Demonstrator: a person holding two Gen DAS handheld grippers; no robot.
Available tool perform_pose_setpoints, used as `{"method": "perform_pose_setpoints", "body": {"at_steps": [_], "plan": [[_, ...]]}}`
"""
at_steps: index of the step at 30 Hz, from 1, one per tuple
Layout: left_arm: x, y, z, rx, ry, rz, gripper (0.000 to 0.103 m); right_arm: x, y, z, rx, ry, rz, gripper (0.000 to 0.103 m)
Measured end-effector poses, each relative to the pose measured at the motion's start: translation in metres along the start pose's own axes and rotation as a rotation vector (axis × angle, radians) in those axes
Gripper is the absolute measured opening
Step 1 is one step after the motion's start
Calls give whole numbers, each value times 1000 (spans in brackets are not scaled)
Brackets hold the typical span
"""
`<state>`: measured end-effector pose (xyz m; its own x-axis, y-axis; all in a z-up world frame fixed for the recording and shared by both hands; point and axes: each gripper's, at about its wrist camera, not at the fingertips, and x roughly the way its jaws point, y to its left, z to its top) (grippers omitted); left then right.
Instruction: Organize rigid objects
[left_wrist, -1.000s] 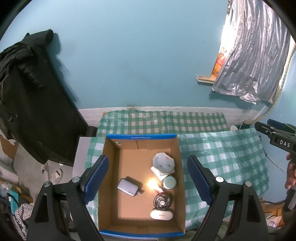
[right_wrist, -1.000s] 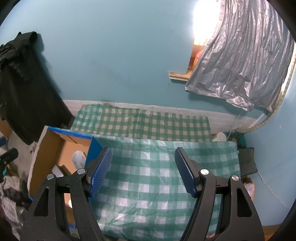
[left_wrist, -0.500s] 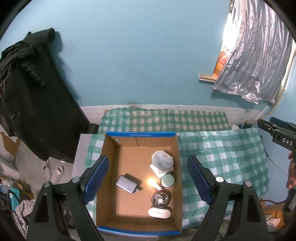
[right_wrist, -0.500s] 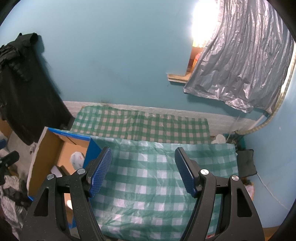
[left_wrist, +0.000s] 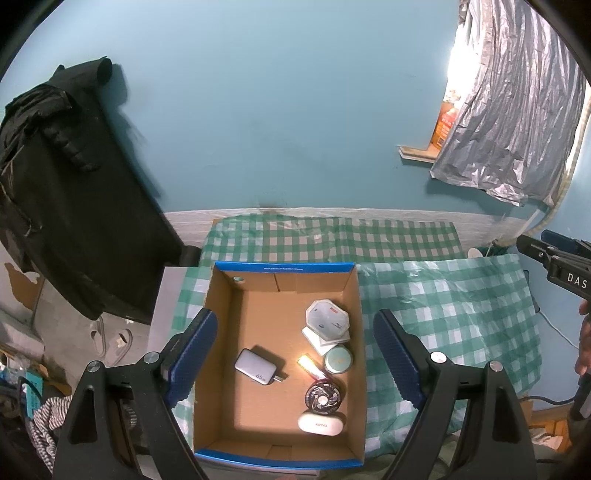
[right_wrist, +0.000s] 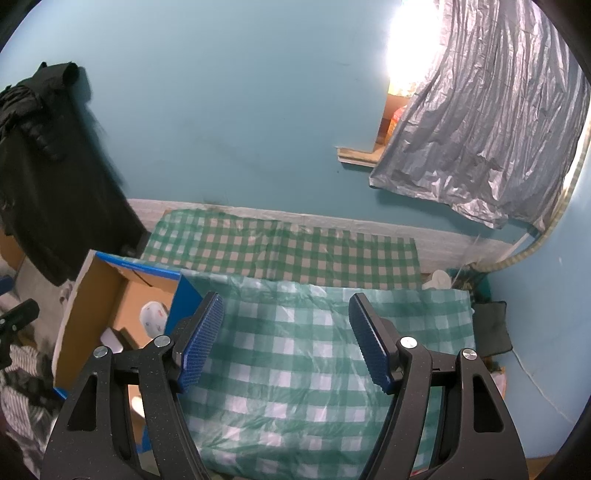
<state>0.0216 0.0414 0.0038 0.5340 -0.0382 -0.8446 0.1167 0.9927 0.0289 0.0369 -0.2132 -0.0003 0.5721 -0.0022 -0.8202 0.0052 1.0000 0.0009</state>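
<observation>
While both hands hold as before | left tool (left_wrist: 293, 356) apart, empty, above cardboard box (left_wrist: 221, 325) | right tool (right_wrist: 286, 339) apart, empty, above checked cloth (right_wrist: 295, 369) | contents unmoved

Checked tablecloth (left_wrist: 443, 314), cardboard box (left_wrist: 284, 268) on it
</observation>
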Motion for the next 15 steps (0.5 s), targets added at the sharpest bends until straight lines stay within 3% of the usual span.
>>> {"method": "perform_pose_setpoints", "body": {"at_steps": [15], "plan": [[5,-3,2,7,11,-1,88,1,0,0,0,4,0,70]]}}
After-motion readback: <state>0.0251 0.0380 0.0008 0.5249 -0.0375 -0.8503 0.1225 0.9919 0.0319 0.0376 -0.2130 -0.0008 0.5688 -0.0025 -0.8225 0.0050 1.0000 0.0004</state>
